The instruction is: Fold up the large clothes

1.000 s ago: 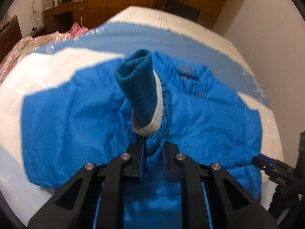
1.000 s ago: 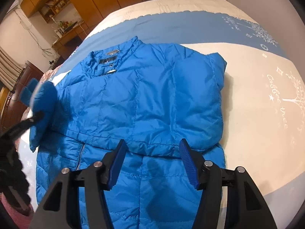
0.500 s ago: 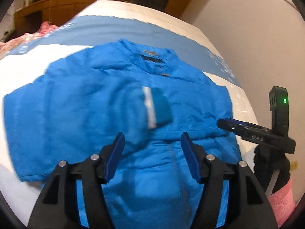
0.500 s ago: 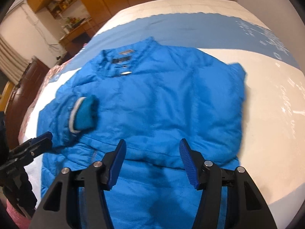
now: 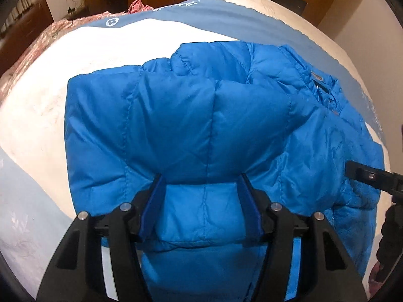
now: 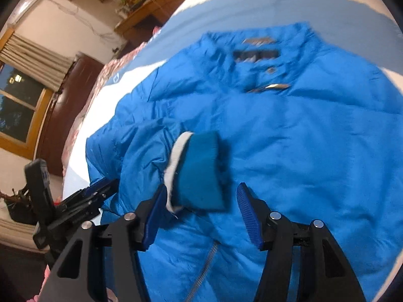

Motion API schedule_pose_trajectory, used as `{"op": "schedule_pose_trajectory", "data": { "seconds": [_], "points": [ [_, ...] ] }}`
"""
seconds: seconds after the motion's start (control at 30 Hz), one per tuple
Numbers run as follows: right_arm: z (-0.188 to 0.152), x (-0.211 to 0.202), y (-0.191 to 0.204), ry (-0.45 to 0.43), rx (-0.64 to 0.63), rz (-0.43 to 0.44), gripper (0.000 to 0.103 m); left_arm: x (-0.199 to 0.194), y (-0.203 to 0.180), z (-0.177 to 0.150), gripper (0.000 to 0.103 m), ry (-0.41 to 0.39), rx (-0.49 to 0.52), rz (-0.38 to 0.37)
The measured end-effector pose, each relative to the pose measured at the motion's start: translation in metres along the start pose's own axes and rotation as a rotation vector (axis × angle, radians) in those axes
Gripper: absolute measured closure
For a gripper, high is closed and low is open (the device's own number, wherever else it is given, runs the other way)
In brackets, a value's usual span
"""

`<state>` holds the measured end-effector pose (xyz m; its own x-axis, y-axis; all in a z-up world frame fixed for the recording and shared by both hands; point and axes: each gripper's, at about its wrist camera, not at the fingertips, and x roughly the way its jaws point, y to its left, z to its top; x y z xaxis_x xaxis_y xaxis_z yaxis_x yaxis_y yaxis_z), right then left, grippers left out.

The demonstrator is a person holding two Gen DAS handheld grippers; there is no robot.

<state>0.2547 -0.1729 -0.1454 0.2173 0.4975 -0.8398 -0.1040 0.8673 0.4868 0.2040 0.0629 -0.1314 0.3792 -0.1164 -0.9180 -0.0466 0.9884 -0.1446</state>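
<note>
1. The blue puffer jacket lies spread on the bed — soft, light, slippery.
2. Left gripper and right gripper both gape, holding nothing.
3. Best grip: the ribbed cuff or a seam — probably less slippery than the shell.

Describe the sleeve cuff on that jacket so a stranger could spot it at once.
A bright blue puffer jacket lies spread on the blue-and-white bed cover. One sleeve is folded across its front, ending just ahead of the open right gripper. That end is the cuff: a darker teal knitted band edged with a white stripe, unlike the shiny quilted fabric around it.
</note>
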Motion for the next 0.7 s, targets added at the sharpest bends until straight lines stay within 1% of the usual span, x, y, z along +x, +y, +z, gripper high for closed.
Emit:
{"op": "schedule_pose_trajectory", "data": {
  "seconds": [0.03, 0.07, 0.1, 0.13, 0.17, 0.23, 0.33, 0.4, 0.53, 0.6, 0.7],
  "points": [
    [0.001, 0.006, 0.002, 0.004, -0.007, -0.005, 0.052, 0.0, 0.001, 0.001, 0.045, 0.002, -0.004, -0.002],
    [0.002, 0.01, 0.004, 0.003, -0.013, -0.001, 0.059, 0.0, 0.003, 0.001, 0.045, 0.004, -0.009, -0.006],
    [0.003, 0.011, 0.003, 0.006, -0.01, 0.016, 0.077, 0.0, 0.003, 0.002, 0.045, 0.007, -0.014, -0.012],
    [0.003, 0.013, 0.003, 0.018, 0.002, 0.059, 0.09, -0.001, 0.005, 0.003, 0.045, 0.012, -0.02, -0.017],
    [0.003, 0.011, 0.003, 0.011, 0.005, 0.063, 0.09, -0.003, 0.006, 0.005, 0.045, 0.015, -0.024, -0.018],
    [-0.001, 0.003, 0.005, -0.017, -0.026, 0.039, 0.091, -0.008, 0.005, 0.007, 0.045, 0.014, -0.032, -0.024],
    [-0.008, -0.021, 0.002, -0.064, -0.049, 0.018, 0.092, -0.021, 0.002, 0.014, 0.045, -0.017, -0.034, -0.026],
    [-0.012, -0.039, -0.005, -0.097, -0.04, -0.007, 0.092, -0.029, -0.005, 0.018, 0.045, -0.037, -0.021, -0.023],
    [-0.021, -0.084, -0.039, -0.183, 0.024, -0.07, 0.092, -0.041, -0.024, 0.023, 0.045, -0.067, 0.02, -0.048],
    [-0.027, -0.108, -0.065, -0.226, 0.081, -0.102, 0.092, -0.042, -0.032, 0.024, 0.045, -0.073, 0.038, -0.061],
    [-0.036, -0.136, -0.094, -0.271, 0.146, -0.164, 0.092, -0.037, -0.044, 0.026, 0.045, -0.072, 0.069, -0.06]
  ]
}}
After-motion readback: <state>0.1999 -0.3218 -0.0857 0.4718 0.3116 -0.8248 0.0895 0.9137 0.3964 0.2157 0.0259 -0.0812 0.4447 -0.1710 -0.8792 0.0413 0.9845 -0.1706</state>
